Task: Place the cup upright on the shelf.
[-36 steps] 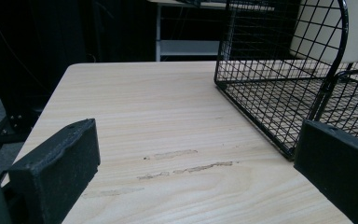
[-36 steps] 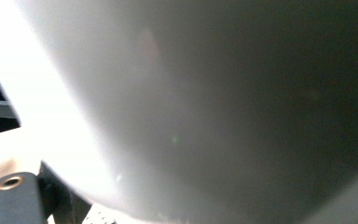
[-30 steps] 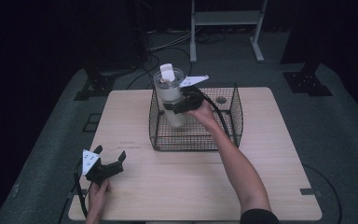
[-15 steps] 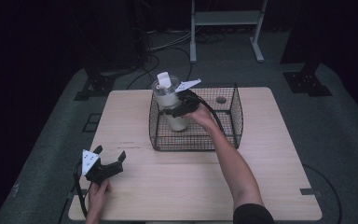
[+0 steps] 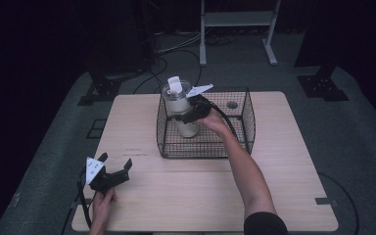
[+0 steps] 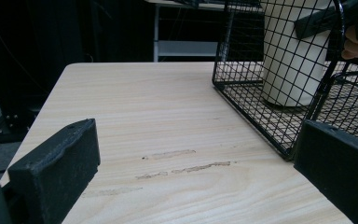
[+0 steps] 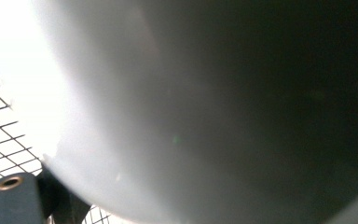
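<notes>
So the right tongs (image 5: 192,111) are clamped on the tall white plastic tumbler with the clear lid (image 5: 180,106) and it's shifted toward the left wall inside the black wire basket (image 5: 247,117), looks like it's being set down. Left tongs (image 5: 111,172) sit wide open on the light wooden bench (image 5: 274,196), holding nothing.

The table (image 5: 142,122) is pale matt wood (lightly scuffed), the basket (image 5: 247,115) black wire mesh, the tumbler (image 5: 183,110) smooth white plastic.
</notes>
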`<state>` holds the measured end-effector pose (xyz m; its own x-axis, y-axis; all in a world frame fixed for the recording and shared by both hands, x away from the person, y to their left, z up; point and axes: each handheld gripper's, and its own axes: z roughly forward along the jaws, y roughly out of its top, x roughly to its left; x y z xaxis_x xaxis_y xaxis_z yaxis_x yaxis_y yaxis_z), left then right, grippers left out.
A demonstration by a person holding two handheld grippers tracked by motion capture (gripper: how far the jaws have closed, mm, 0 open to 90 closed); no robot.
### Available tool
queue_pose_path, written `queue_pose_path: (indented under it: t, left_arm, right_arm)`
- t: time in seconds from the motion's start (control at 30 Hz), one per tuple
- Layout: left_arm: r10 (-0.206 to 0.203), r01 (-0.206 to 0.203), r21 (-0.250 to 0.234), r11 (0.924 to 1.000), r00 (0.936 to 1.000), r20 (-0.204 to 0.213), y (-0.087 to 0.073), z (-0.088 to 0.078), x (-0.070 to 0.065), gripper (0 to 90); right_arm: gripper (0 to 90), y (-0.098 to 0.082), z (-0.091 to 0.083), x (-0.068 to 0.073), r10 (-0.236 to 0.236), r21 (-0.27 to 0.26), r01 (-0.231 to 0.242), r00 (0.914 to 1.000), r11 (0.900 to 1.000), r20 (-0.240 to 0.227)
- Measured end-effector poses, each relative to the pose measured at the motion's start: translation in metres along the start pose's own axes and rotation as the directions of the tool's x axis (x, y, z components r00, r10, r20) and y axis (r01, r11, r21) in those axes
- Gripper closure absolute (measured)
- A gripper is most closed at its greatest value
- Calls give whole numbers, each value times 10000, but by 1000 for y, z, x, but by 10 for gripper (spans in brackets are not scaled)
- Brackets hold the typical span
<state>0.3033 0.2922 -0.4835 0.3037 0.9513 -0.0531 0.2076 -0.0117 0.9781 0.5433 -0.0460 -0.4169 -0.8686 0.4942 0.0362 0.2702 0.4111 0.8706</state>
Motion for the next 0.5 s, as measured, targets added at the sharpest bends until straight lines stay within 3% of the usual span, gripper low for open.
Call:
queue_pose_path:
  t: [0.2, 0.5]
  left_arm:
    - [31, -31, 3, 10000, 10000, 2, 0, 0, 0, 0]
    - [14, -14, 7, 10000, 10000, 12, 0, 0, 0, 0]
  right_arm:
    - [89, -4, -1, 4, -536, -93, 536, 9986, 9985, -14]
    - [86, -9, -8, 4, -577, -76, 576, 9983, 9983, -26]
